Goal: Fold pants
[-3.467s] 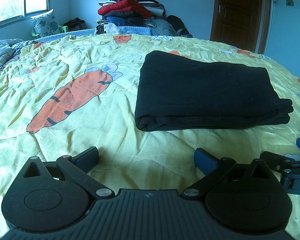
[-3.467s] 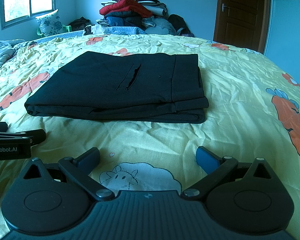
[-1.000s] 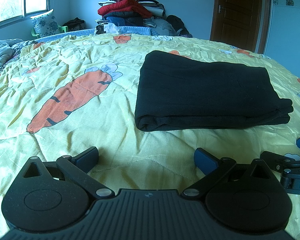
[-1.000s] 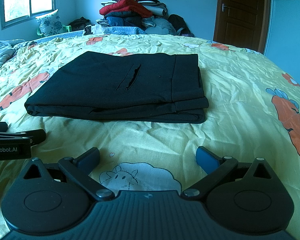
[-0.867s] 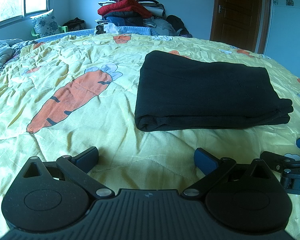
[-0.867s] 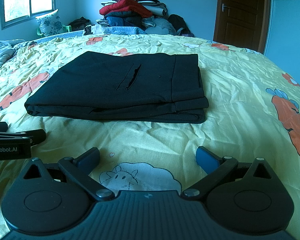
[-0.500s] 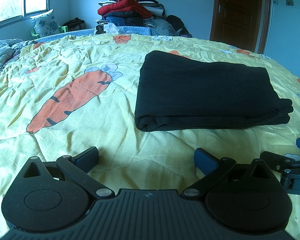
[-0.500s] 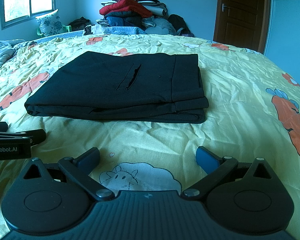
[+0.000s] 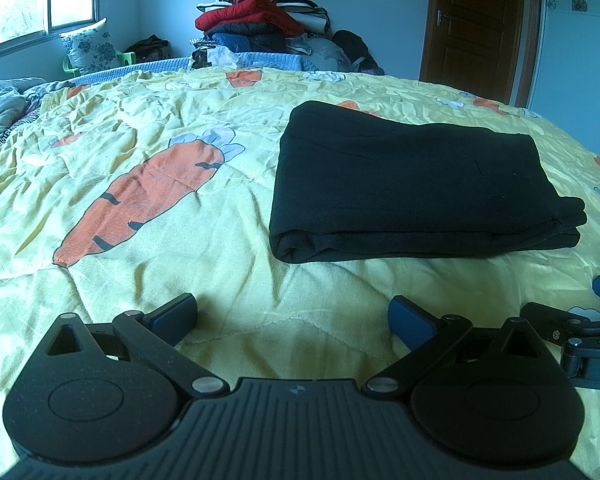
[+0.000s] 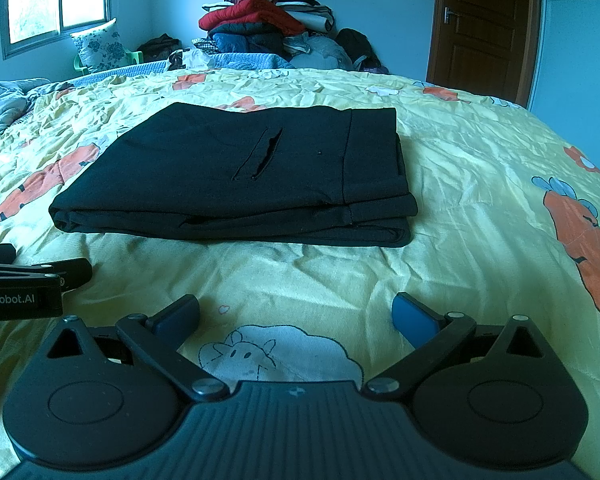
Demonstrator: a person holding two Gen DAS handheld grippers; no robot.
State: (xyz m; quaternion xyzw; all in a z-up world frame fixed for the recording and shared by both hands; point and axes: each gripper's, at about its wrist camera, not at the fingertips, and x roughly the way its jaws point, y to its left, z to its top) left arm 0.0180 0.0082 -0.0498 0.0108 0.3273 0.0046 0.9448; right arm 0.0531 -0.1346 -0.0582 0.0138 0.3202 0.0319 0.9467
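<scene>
Nearest the camera, the left gripper (image 9: 292, 316) sits low over the yellow bedspread (image 9: 220, 240), its two blue-padded fingers spread wide with nothing between them but fabric. The right gripper (image 10: 296, 314) is posed the same way just to its right, fingers wide apart and empty, above a printed sheep (image 10: 276, 354) on the cover. Each tool shows at the edge of the other's view, so the two lie side by side and close together.

A little farther on, apart from both sets of fingertips, the black pants (image 10: 240, 176) lie flat on the bedspread, folded into a compact stacked rectangle. In the right wrist view a pocket slit (image 10: 260, 154) shows on the top layer, and the layered edges face the grippers. A large printed carrot (image 9: 148, 196) lies on the cover to the left of the pants.

Beyond the bed, a pile of clothes (image 9: 260, 20) stands against the far wall, with a window (image 9: 44, 0) at the left and a brown door (image 9: 476, 28) at the right
</scene>
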